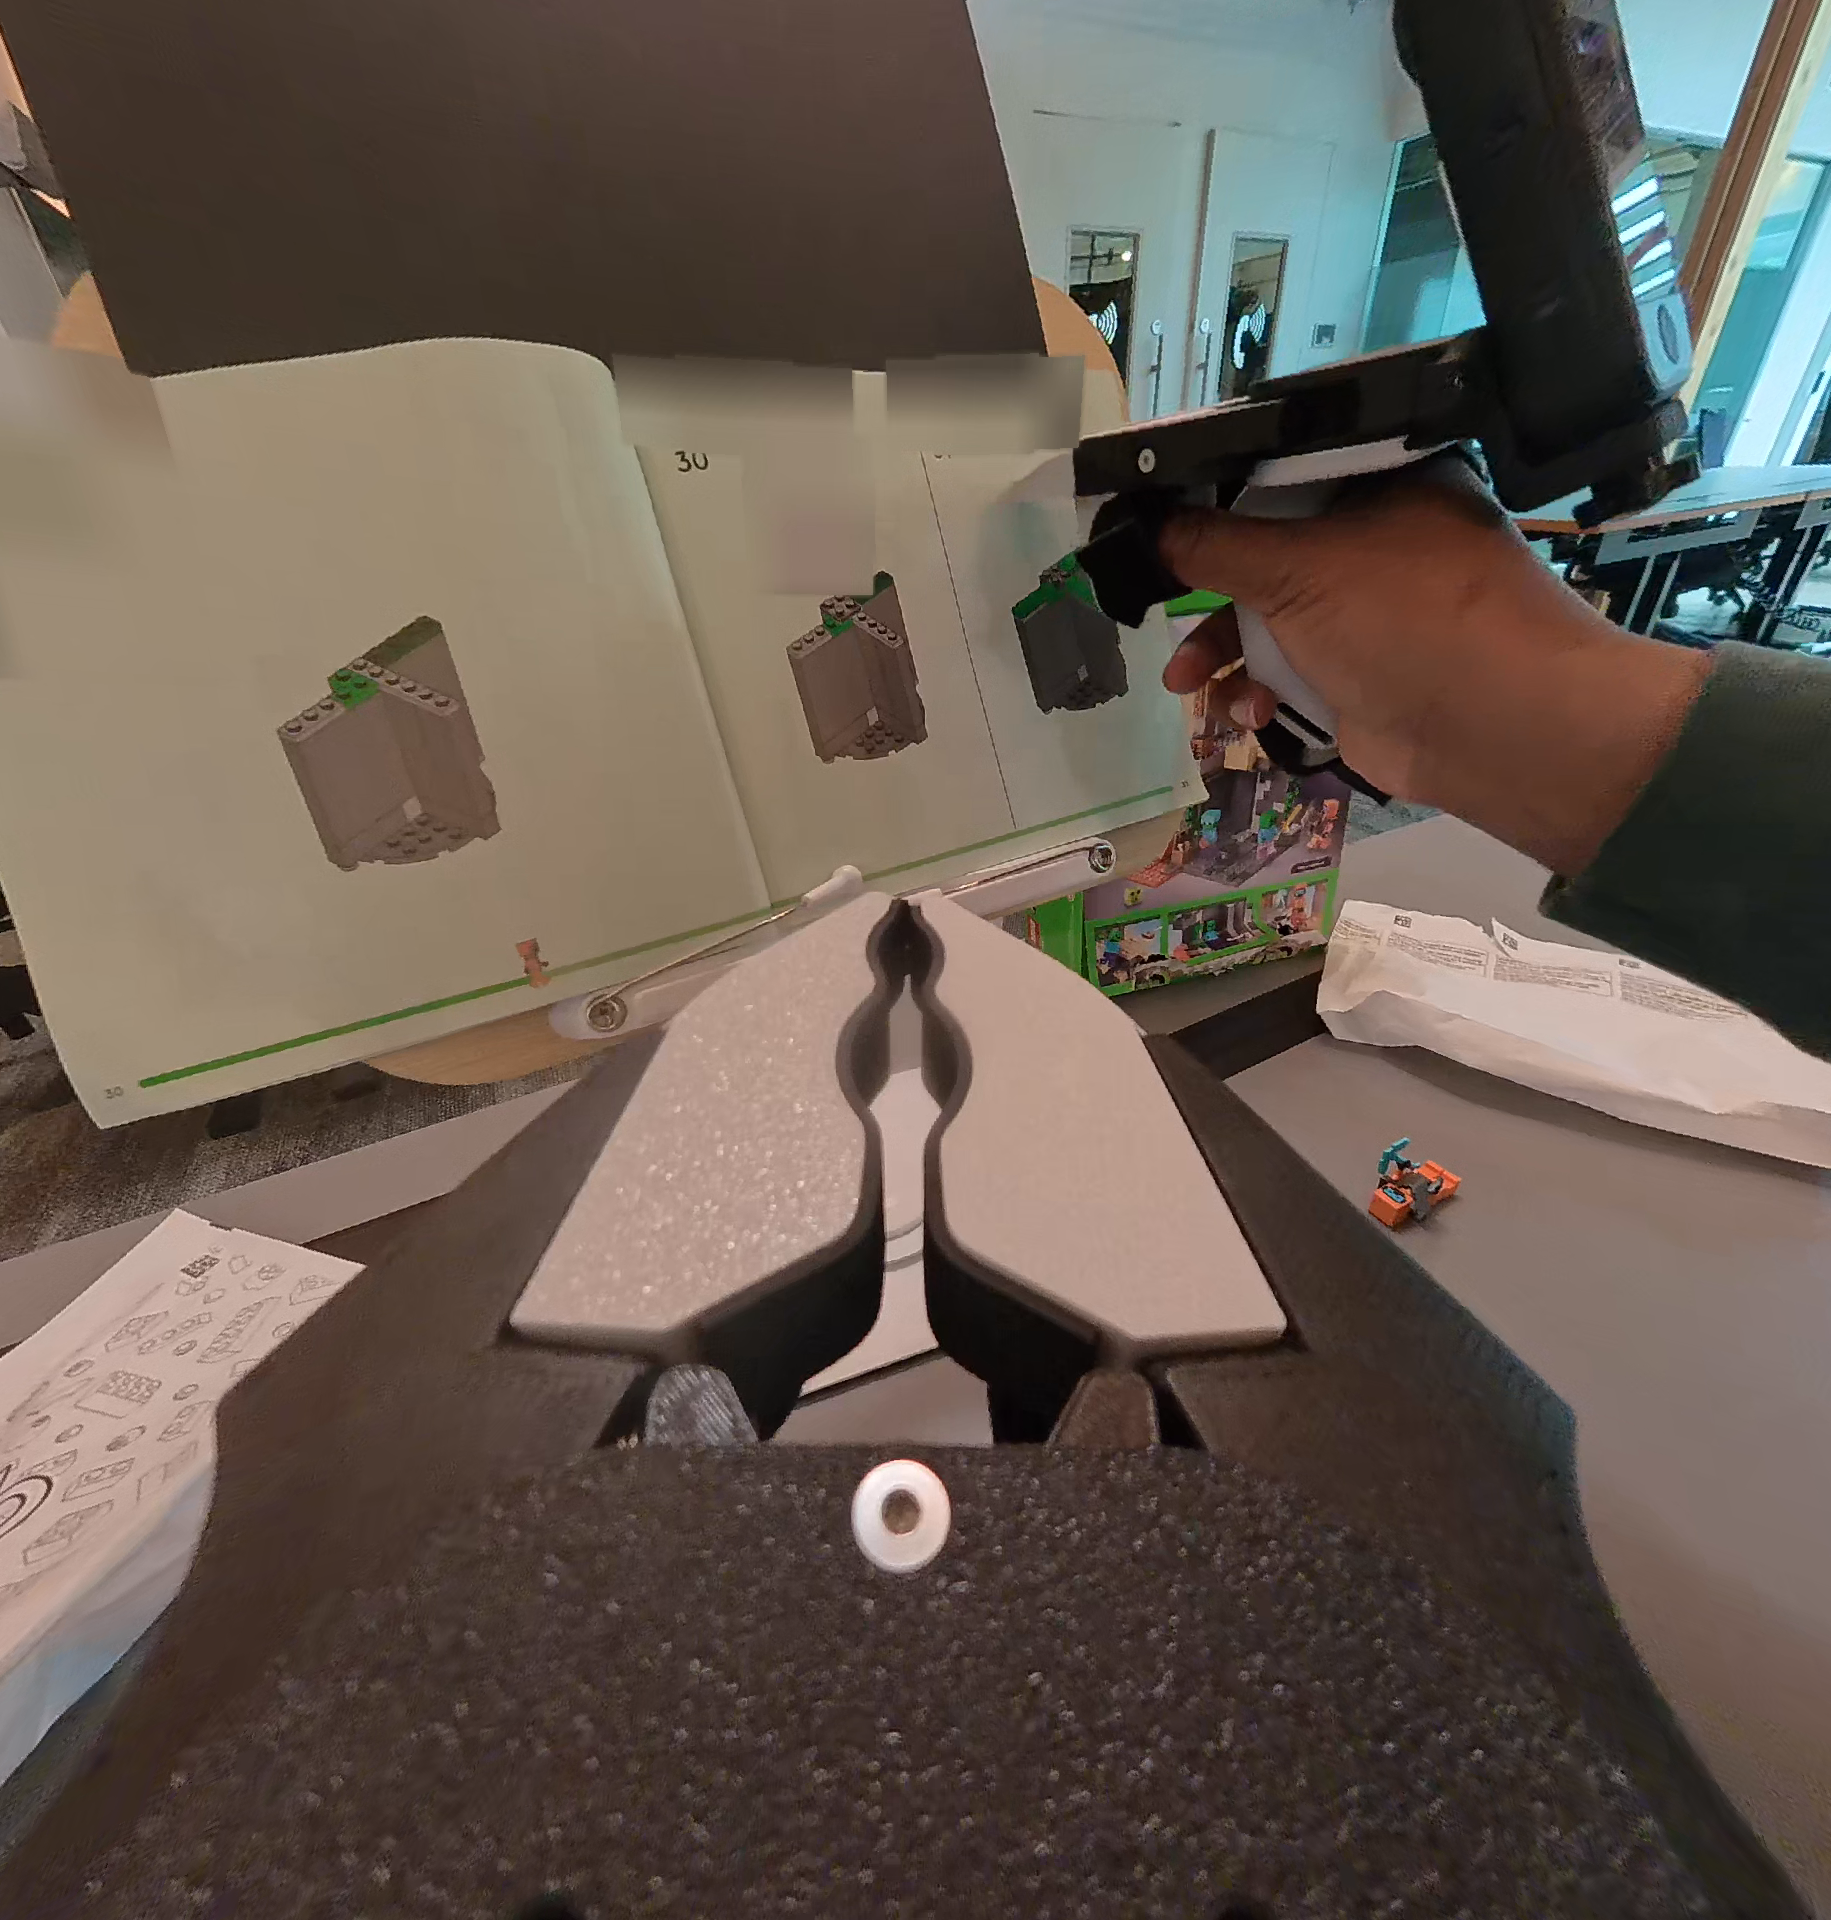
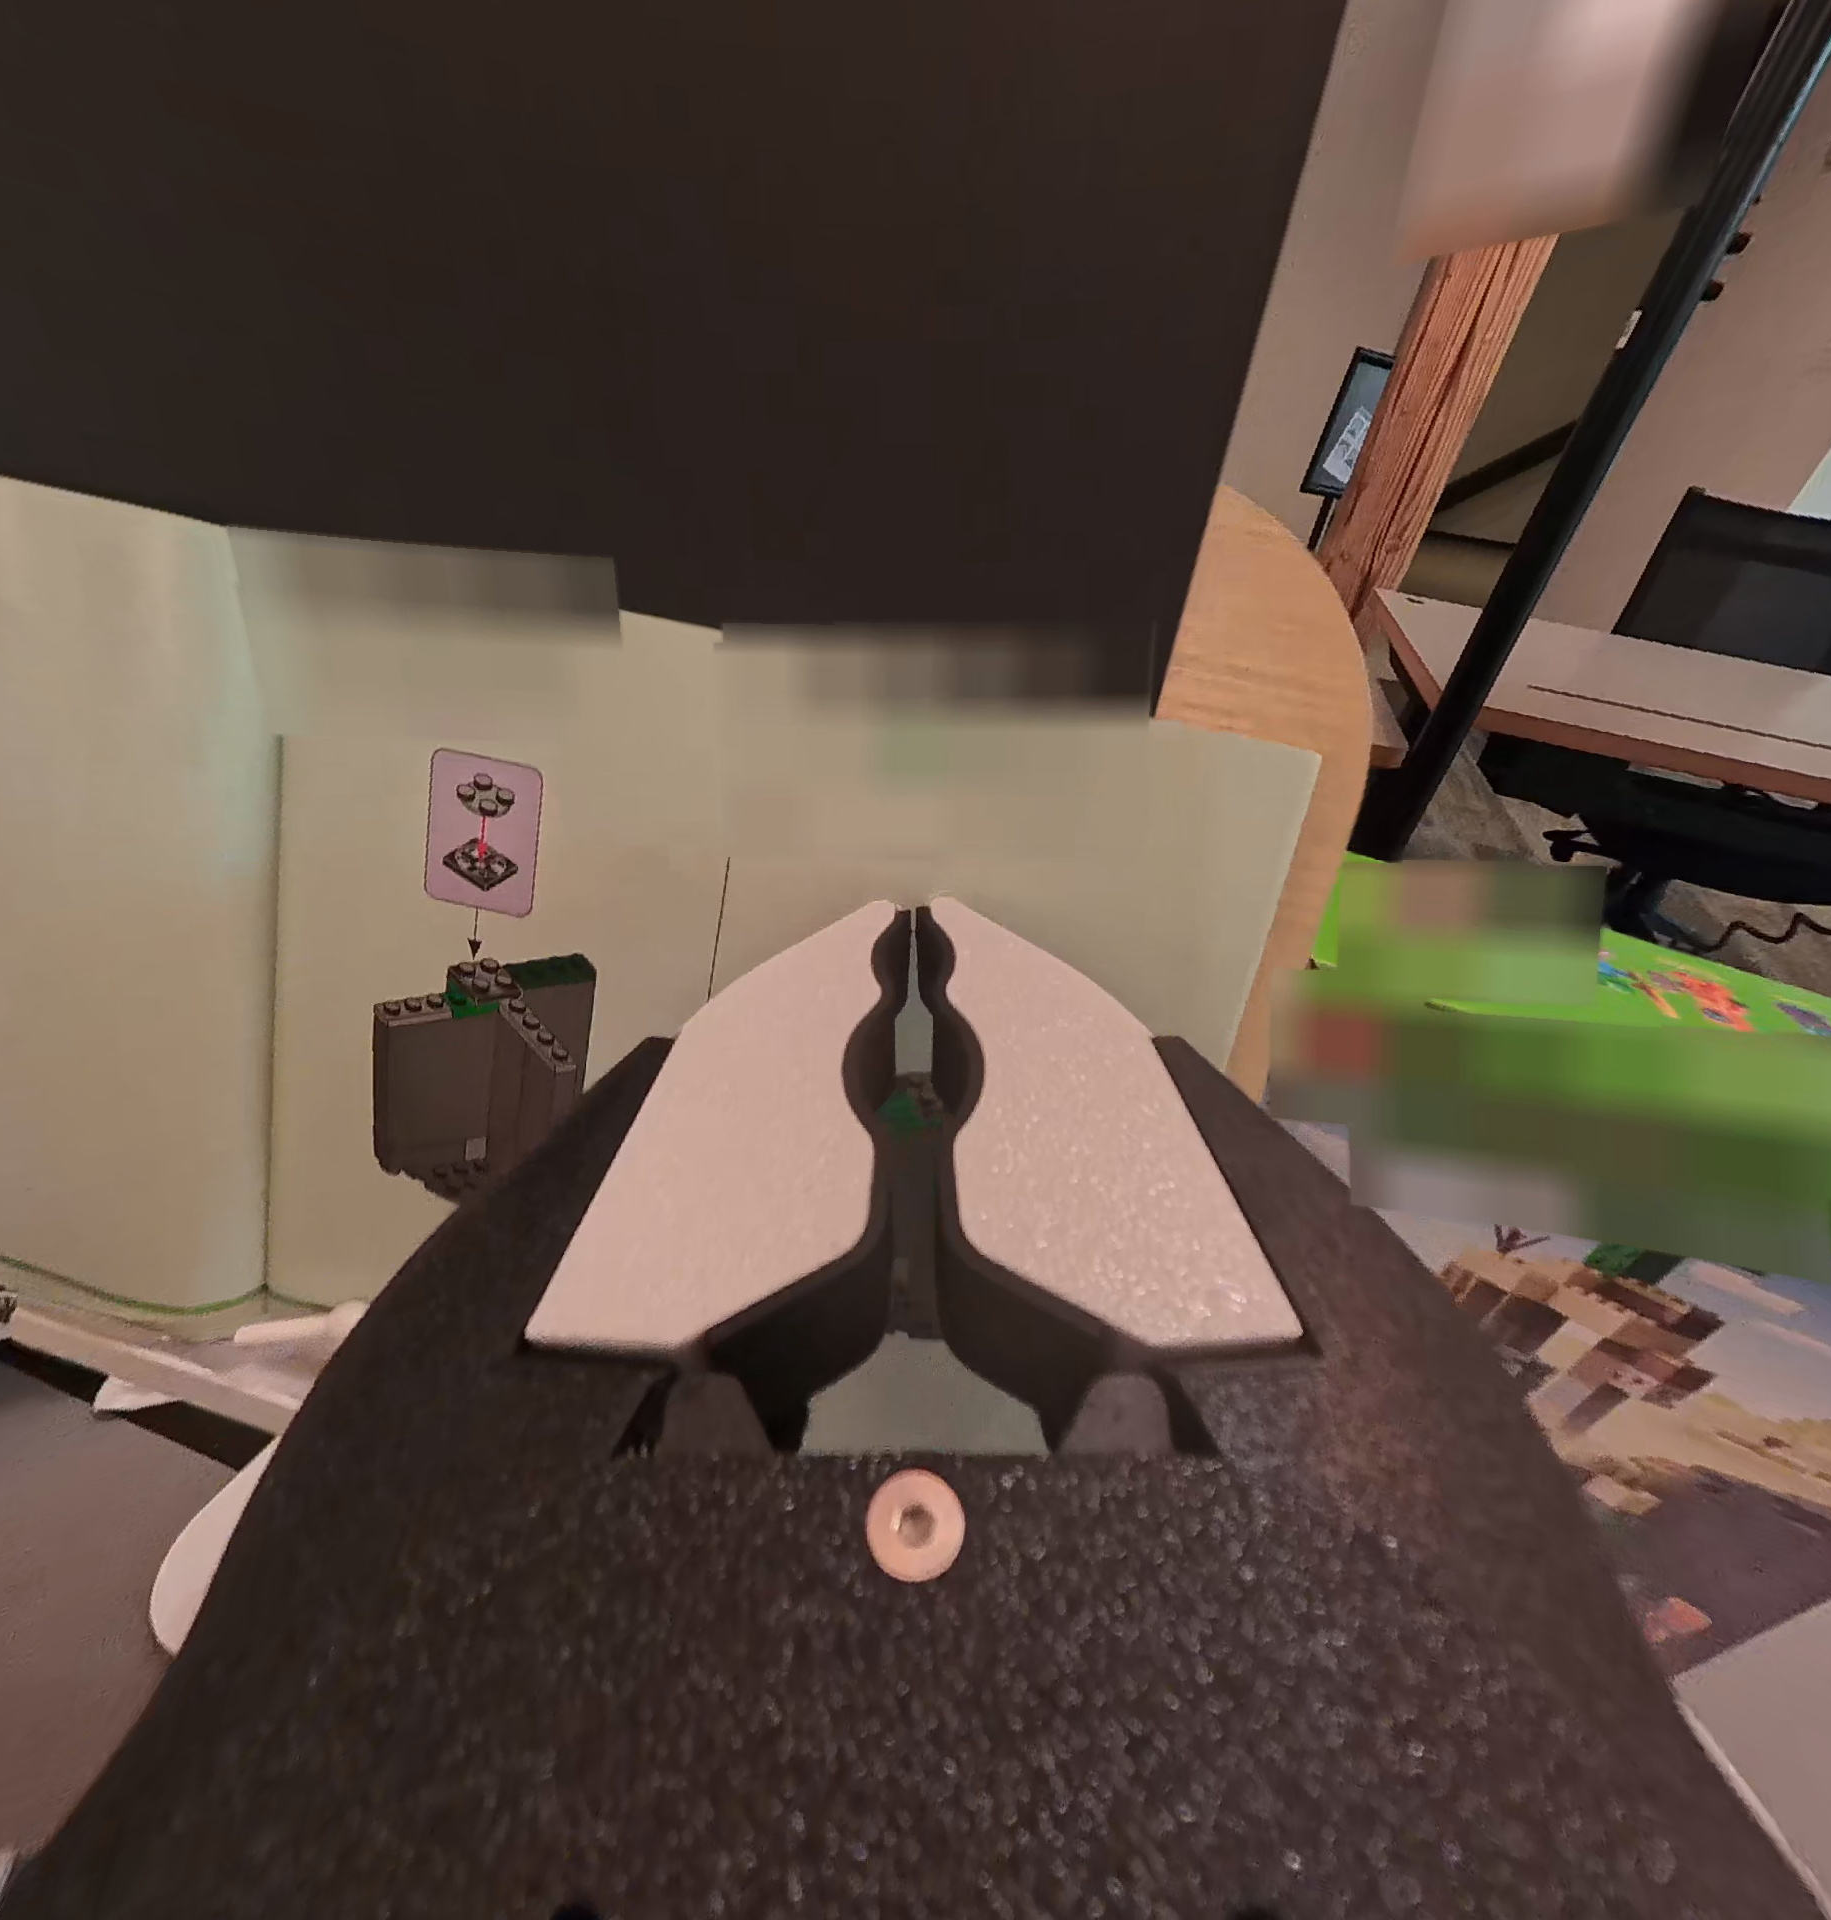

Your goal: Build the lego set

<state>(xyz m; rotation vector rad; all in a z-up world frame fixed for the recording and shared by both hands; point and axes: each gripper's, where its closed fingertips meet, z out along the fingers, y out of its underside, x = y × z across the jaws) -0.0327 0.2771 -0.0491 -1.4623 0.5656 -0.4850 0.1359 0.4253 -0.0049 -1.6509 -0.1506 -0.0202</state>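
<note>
Right gripper [image 2: 913, 912], fingers clenched empty, sits nearer our instruction booklet [image 1: 423, 644]; its right page edge lies just ahead. Left gripper [image 1: 906, 909] likewise clenched, farther back.

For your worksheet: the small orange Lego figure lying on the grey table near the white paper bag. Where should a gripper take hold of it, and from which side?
Grip the orange figure across its blocky orange body, coming straight down from above. It lies flat on the grey table with bare surface all round, so its side faces look reachable, while the thin teal tool on it would probably slip or snap off. Both the left gripper and right gripper are shut; open one first.
</note>
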